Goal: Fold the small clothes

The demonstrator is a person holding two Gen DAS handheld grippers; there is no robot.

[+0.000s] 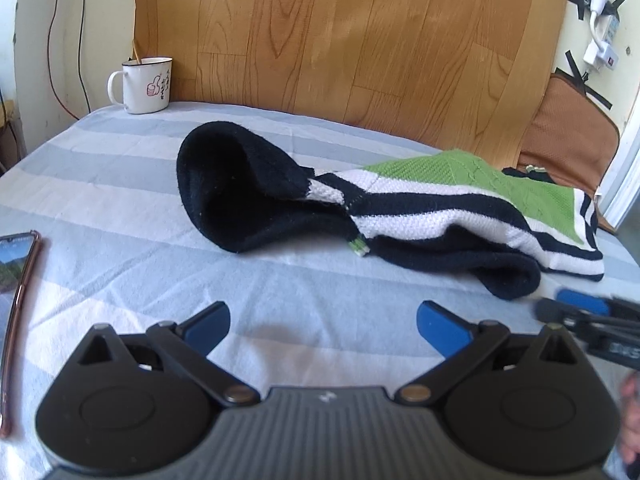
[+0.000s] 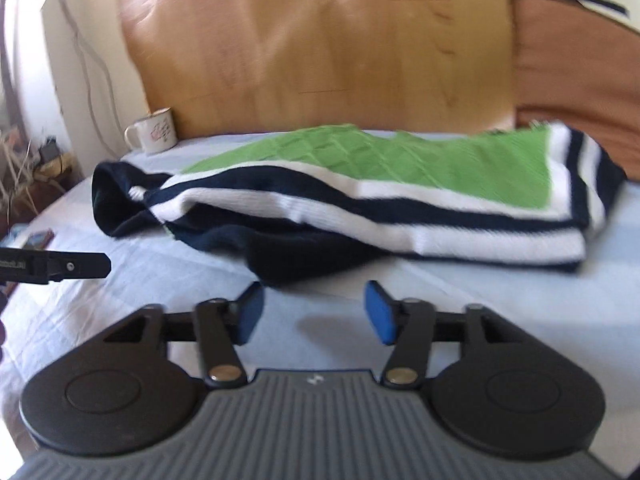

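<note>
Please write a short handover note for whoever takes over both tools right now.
Left tool: open, empty, low over the striped sheet, short of the sweater.
Right tool: open, empty, just short of the sweater's dark sleeve.
Sweater: green, white and navy knit, partly folded, its hood sticking out towards the mug.
Phone lies at the left edge.
Left to do: tuck the hood and sleeve, finish the fold.

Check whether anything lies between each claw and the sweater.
Nothing visible does. Only bare striped sheet lies between the open left claw and the sweater. The open right claw sits just short of the sweater's dark sleeve, with nothing between.
</note>
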